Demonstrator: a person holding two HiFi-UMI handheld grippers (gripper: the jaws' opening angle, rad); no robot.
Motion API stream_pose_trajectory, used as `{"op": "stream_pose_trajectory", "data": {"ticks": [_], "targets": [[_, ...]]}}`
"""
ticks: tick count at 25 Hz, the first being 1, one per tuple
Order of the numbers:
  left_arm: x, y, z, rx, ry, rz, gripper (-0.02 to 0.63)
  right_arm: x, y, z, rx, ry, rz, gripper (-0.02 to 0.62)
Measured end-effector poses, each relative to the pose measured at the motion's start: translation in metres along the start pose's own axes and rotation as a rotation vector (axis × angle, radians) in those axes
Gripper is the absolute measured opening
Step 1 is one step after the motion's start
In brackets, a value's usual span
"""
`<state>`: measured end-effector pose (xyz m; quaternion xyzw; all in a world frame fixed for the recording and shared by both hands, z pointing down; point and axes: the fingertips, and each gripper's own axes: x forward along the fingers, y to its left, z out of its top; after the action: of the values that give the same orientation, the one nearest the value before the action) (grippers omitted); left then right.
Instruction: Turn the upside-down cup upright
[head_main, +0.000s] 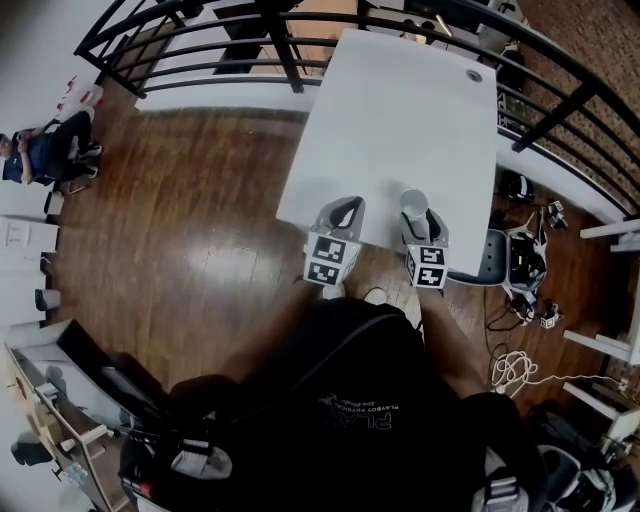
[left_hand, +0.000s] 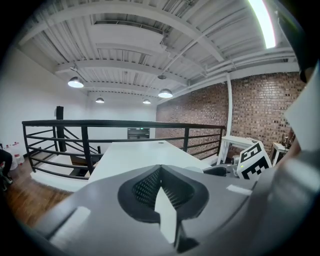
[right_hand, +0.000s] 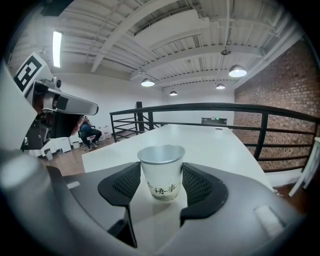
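A white paper cup (right_hand: 160, 181) with dark characters printed on it stands upright, mouth up, on the white table (right_hand: 220, 145) near its front edge. My right gripper (right_hand: 161, 166) is shut on the cup, with one black pad against each side of it. In the head view the cup (head_main: 413, 203) shows at the tip of the right gripper (head_main: 419, 222). My left gripper (head_main: 342, 212) hovers beside it over the same table edge (head_main: 300, 215). In the left gripper view, the left gripper (left_hand: 160, 172) is shut, its tips meeting with nothing between them.
A black metal railing (head_main: 250, 45) runs around the far and right sides of the table. A grey chair (head_main: 490, 258) and coiled cables (head_main: 513, 370) are on the floor at the right. A person (head_main: 45, 155) sits far off at the left. A round grommet (head_main: 474, 75) marks the table's far corner.
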<state>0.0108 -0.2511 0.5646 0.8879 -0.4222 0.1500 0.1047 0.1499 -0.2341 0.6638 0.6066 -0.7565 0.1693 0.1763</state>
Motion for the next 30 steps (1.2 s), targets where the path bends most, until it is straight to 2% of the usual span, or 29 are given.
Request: {"op": "stream_pose_trajectory", "data": {"ticks": [10,13,20,27,28,30], "targets": [[0.001,-0.006,-0.004,-0.008,0.003,0.000,0.000,-0.003,-0.004,-0.011,0.011,0.025,0.007,0.279],[0.002,-0.009,-0.005,-0.009,0.005,-0.001,0.000,-0.003,-0.004,-0.013,0.007,0.032,0.017,0.299],[0.002,-0.008,-0.006,-0.011,0.010,0.010,0.000,-0.012,-0.004,-0.002,-0.013,0.007,0.020,0.321],[0.001,-0.017,-0.003,-0.001,0.009,0.012,0.000,-0.040,-0.009,0.025,-0.059,-0.053,0.030,0.324],[0.001,-0.019,-0.003,0.000,0.010,0.013,0.000,-0.044,-0.010,0.029,-0.064,-0.068,0.029,0.317],[0.000,-0.024,-0.004,0.001,0.011,0.016,0.000,-0.054,-0.011,0.038,-0.086,-0.107,0.028,0.234]]}}
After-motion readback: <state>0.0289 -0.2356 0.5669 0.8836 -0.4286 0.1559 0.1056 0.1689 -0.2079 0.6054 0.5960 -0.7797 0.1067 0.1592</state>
